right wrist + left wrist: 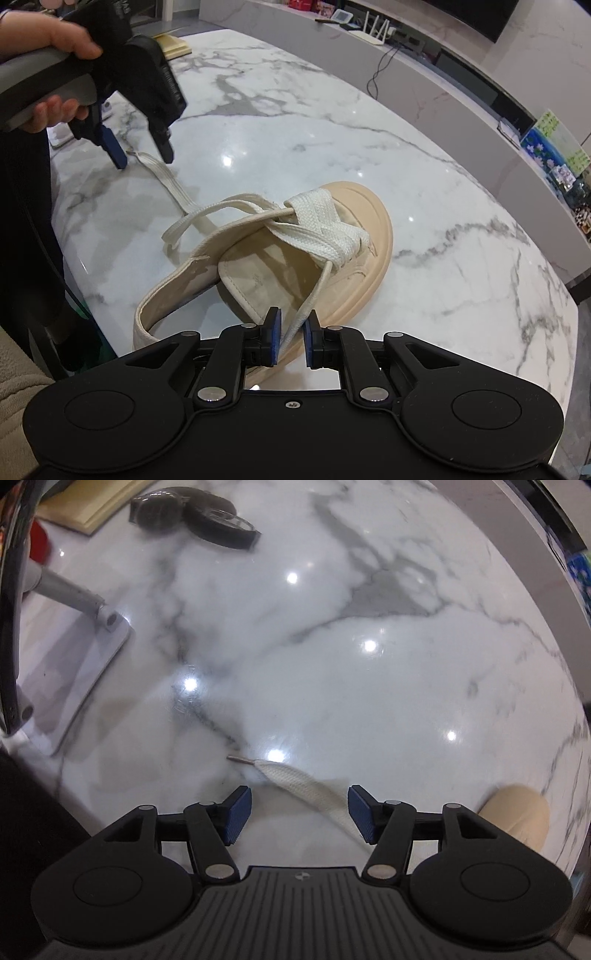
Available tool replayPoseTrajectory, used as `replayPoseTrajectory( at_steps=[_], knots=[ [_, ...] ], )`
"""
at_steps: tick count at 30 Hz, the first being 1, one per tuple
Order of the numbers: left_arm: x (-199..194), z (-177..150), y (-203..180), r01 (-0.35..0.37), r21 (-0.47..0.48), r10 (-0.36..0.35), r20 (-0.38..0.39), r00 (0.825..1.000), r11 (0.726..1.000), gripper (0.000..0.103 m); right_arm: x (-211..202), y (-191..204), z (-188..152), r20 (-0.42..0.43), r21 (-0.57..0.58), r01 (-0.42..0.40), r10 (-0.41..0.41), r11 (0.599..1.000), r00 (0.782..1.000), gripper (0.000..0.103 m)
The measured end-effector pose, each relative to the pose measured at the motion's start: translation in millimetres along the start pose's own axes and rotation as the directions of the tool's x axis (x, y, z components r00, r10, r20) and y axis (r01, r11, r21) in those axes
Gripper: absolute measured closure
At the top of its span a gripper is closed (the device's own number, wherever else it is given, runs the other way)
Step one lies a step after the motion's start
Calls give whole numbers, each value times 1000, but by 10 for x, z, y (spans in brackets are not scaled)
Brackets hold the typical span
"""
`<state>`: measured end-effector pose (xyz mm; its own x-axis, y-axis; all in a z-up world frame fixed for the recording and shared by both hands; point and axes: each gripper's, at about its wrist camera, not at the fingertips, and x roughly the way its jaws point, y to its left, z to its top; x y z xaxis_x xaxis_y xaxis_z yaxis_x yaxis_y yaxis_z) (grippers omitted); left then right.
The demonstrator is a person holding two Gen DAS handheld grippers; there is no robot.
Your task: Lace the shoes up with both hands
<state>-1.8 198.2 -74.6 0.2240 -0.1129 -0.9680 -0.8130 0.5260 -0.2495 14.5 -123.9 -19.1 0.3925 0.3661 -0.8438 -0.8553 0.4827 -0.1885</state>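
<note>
We saw the beige shoe [295, 273] lying on the marble table [424, 155], its white lace [317, 229] crossed over the toe end. Our right gripper [291, 341], just short of the shoe's heel side, pinched one lace end. Our left gripper [299, 814] hung spread over the other end [295, 779], left of the shoe, pads clear of it.

Beige shoe [354, 258] on marble, white lace [321, 225] half-threaded

A glossy marble table [332, 122] is reflecting lights; lying on it, the woven cloth lace [310, 786] and matt suede-like shoe [280, 266].
</note>
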Motion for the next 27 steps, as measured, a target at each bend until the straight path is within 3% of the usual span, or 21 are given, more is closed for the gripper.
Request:
replayPoseTrajectory(
  at_steps=[4, 6, 7, 11, 16, 22, 24, 26, 27],
  knots=[
    [76, 57, -92, -99, -87, 95, -53, 994, 991, 38, -7, -9, -11, 7, -9, -7, 7, 1000, 1000, 92],
    [147, 80, -189, -249, -90, 241, -87, 967, 964, 33, -8, -22, -21, 15, -9, -14, 14, 1000, 1000, 92],
    [155, 79, -210, -256, -89, 249, -82, 965, 963, 33, -8, -27, -26, 18, -8, -17, 17, 1000, 1000, 92],
    [140, 99, -279, -204, -88, 201, -44, 979, 975, 37, -8, -38, -46, 34, -7, -24, 25, 1000, 999, 92],
    [131, 133, -305, -200, -103, 197, -44, 979, 974, 43, -14, -49, -66, 47, -10, -35, 35, 999, 998, 91],
    [90, 153, -353, -149, -35, 148, -21, 989, 988, 69, -18, -51, -78, 62, -4, -40, 40, 999, 997, 91],
    [96, 162, -386, -113, -1, 113, -32, 993, 994, 87, -21, -51, -83, 65, -3, -40, 40, 999, 997, 91],
    [125, 163, -396, -68, 13, 69, -52, 996, 998, 99, -27, -47, -88, 66, -3, -40, 40, 999, 997, 91],
    [136, 161, -404, -54, 23, 56, -55, 997, 998, 99, -31, -44, -94, 66, -3, -39, 39, 999, 997, 91]
  ],
)
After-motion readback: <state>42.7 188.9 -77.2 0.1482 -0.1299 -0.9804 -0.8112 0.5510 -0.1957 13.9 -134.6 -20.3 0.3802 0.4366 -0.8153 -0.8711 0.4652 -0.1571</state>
